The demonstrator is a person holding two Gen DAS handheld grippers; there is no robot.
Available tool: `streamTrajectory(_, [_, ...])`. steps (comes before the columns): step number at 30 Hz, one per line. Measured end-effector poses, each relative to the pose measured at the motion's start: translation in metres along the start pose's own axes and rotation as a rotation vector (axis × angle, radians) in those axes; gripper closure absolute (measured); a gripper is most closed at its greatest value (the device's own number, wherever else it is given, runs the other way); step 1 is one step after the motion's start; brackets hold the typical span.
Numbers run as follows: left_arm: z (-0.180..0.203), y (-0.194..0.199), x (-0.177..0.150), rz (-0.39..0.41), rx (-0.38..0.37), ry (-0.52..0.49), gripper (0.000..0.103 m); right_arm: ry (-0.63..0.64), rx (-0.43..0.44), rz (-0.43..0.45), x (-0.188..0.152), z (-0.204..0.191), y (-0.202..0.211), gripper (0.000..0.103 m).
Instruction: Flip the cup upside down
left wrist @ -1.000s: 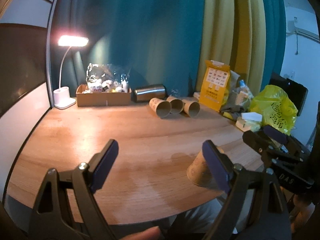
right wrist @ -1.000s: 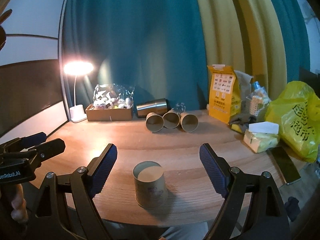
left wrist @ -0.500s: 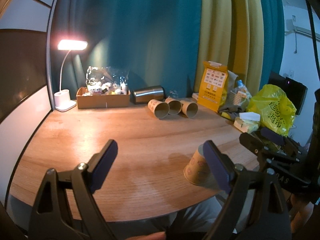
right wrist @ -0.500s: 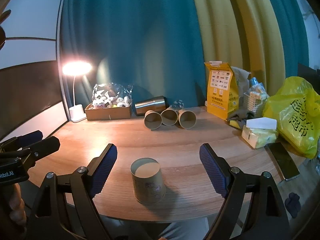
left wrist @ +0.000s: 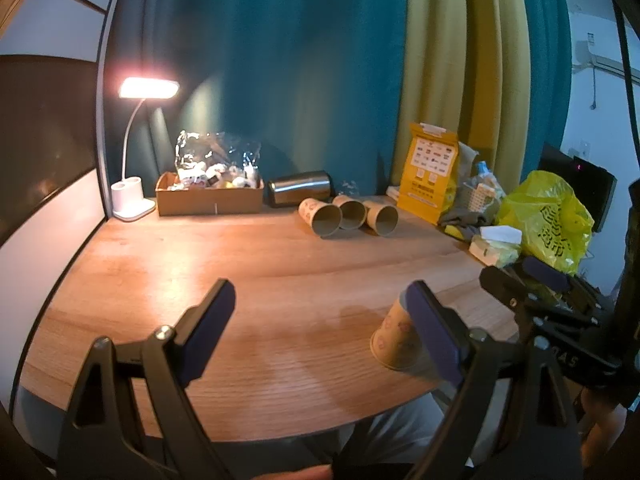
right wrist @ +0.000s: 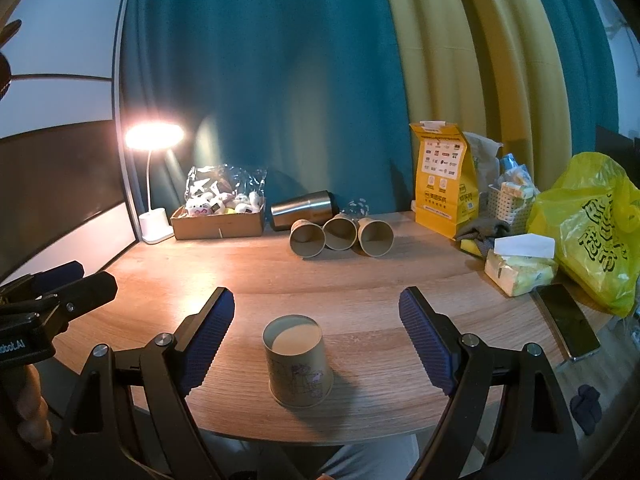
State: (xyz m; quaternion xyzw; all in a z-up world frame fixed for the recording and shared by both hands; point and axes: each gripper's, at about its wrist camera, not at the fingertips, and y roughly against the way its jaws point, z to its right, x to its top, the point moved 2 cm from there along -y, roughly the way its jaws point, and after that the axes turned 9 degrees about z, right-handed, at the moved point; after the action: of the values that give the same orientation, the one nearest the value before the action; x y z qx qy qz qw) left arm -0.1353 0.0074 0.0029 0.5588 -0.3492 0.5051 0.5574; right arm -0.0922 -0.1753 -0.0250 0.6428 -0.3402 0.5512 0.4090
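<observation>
A brown paper cup (right wrist: 298, 364) stands upside down near the front edge of the wooden table (right wrist: 360, 280), its flat base facing up. My right gripper (right wrist: 316, 340) is open and empty, its blue pads on either side of the cup without touching it. In the left wrist view the same cup (left wrist: 394, 340) shows partly behind my right finger. My left gripper (left wrist: 320, 328) is open and empty, over the table to the left of the cup. The right gripper (left wrist: 536, 280) appears at the right of the left wrist view.
Three paper cups (right wrist: 340, 234) lie on their sides at the back beside a steel tumbler (right wrist: 302, 210). A cardboard box (right wrist: 218, 222) and a lit lamp (right wrist: 154, 140) stand back left. A yellow bag (right wrist: 442, 176), tissues (right wrist: 520, 268), a plastic bag (right wrist: 592, 232) and a phone (right wrist: 566, 320) are right.
Both grippers have pulled back and risen slightly from the table. The upside-down cup has stayed where it stands.
</observation>
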Motion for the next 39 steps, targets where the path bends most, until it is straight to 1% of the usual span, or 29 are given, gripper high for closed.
streamTrajectory(39, [-0.0033,0.0039,0.0034,0.01,0.002,0.003,0.014,-0.001,0.002,-0.006,-0.0005,-0.0025,0.0001,0.016])
